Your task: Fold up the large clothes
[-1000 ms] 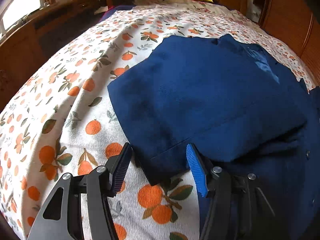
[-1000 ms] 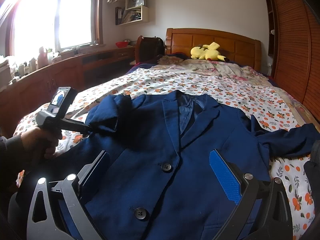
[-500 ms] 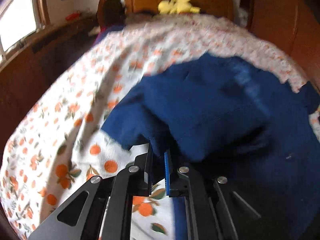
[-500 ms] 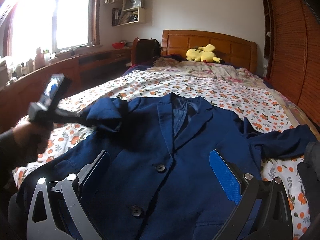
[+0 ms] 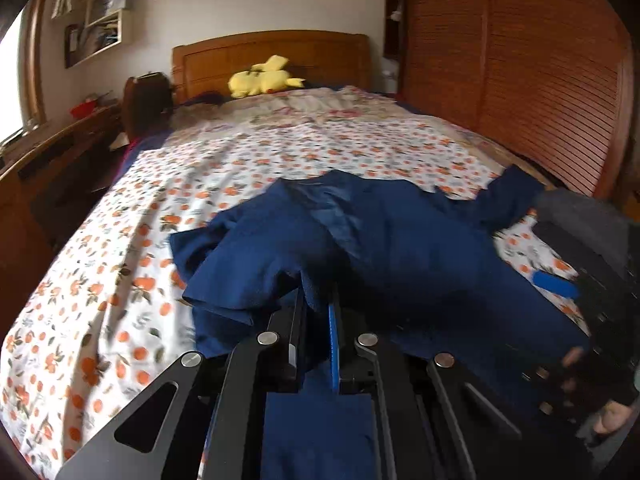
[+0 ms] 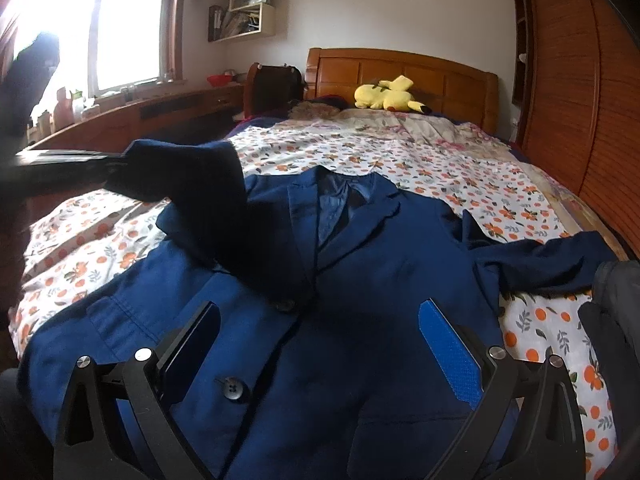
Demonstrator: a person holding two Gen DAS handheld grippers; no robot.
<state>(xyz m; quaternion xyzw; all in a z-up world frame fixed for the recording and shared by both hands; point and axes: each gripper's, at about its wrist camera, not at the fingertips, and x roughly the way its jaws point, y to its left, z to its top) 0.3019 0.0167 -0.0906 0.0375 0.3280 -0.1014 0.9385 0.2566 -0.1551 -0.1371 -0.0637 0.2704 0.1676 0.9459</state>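
Between left claw (image 5: pixel 316 312) pads, sleeve (image 5: pixel 256 272)

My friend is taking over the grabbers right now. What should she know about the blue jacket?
Left gripper: shut on the jacket's sleeve, holding it lifted above the jacket's front.
Right gripper: open, holding nothing, hovering over the lower front of the jacket.
The jacket lies face up and buttoned on the bed, collar toward the headboard. Its other sleeve is stretched out sideways on the bedspread.
Done: one sleeve picked up.
Left: probably lay that sleeve across the chest, fold in the other sleeve, then fold the body.
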